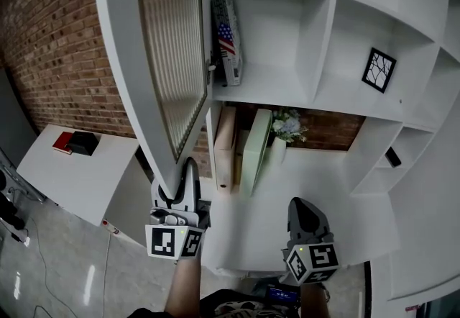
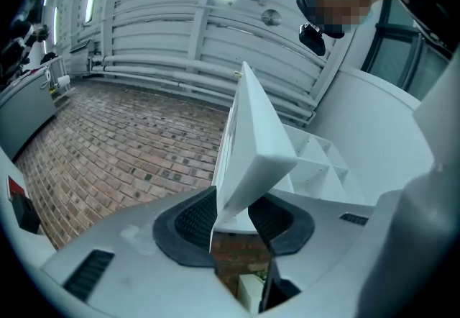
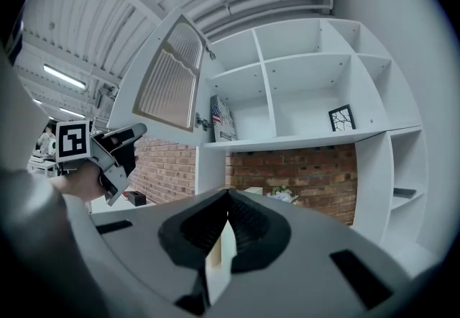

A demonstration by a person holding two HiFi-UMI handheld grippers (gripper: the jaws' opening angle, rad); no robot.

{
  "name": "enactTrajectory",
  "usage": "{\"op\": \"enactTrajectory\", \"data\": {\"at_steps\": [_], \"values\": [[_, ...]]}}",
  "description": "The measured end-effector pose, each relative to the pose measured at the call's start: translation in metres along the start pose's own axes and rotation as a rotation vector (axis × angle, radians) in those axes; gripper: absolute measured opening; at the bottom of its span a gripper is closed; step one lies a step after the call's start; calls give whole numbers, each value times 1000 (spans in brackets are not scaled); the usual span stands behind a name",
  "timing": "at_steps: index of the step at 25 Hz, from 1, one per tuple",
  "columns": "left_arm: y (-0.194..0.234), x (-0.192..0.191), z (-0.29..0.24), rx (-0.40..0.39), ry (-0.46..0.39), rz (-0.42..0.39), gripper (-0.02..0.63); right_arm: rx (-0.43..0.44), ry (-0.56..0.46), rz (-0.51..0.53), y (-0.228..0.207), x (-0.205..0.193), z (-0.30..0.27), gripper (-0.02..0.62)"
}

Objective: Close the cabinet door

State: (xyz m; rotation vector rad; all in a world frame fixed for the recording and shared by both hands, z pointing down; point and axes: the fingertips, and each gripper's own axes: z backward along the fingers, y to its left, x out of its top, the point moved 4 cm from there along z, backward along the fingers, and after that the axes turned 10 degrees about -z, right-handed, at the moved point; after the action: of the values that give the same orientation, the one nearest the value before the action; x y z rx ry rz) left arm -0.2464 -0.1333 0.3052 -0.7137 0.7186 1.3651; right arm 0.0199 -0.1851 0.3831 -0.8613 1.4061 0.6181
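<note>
Item, my left gripper (image 1: 185,171): tilted upward, fingers partly apart and closed on the bottom corner of the white-framed cabinet door with a ribbed glass panel (image 1: 167,57). In the left gripper view that corner fills the gap, with a dark pad against each face. The door stands swung out from the white open shelving unit (image 1: 280,29), rising up and away from my left fingers. Its small metal knob (image 1: 210,69) sits above them on the edge towards the shelves. Item, my right gripper (image 1: 302,205): held level, low and to the right of the left one, well apart from the door. Its fingers are shut tip to tip and grip nothing; a thin cream and white strip shows through the slit behind the tips, which I cannot place. Beyond the left fingers, in the compartment just past the door: an upright box printed with a stars-and-stripes flag (image 1: 226,39). Above and right of the right fingers: a small black-framed picture of white branching lines (image 1: 379,69), in its own compartment. Ahead, between both sets of fingers, under the shelf: a tall cream panel (image 1: 225,144), a tall pale green panel (image 1: 255,151) and a bunch of pale flowers (image 1: 287,124). Left of the door: a red brick wall (image 1: 57,43). Far left of the left fingers: a white tabletop (image 1: 65,180) carrying a black box (image 1: 83,142) beside a flat red object (image 1: 63,141).
</note>
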Motion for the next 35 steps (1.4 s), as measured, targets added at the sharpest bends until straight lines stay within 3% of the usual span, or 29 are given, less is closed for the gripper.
{"op": "enactTrajectory", "data": {"at_steps": [4, 14, 17, 23, 35], "values": [[-2, 10, -1, 0, -8, -23, 87, 20, -4, -5, -1, 2, -1, 3], [-17, 13, -3, -29, 11, -22, 87, 58, -8, -44, -7, 1, 0, 3], [-28, 16, -5, -52, 5, -37, 101, 71, -6, -84, -10, 0, -1, 3], [-55, 12, -8, -145, 39, -81, 160, 84, -36, -29, 0, 15, -5, 3], [-96, 6, -16, -253, 68, -126, 249, 107, -116, -42, 1, 42, 5, 3]]}}
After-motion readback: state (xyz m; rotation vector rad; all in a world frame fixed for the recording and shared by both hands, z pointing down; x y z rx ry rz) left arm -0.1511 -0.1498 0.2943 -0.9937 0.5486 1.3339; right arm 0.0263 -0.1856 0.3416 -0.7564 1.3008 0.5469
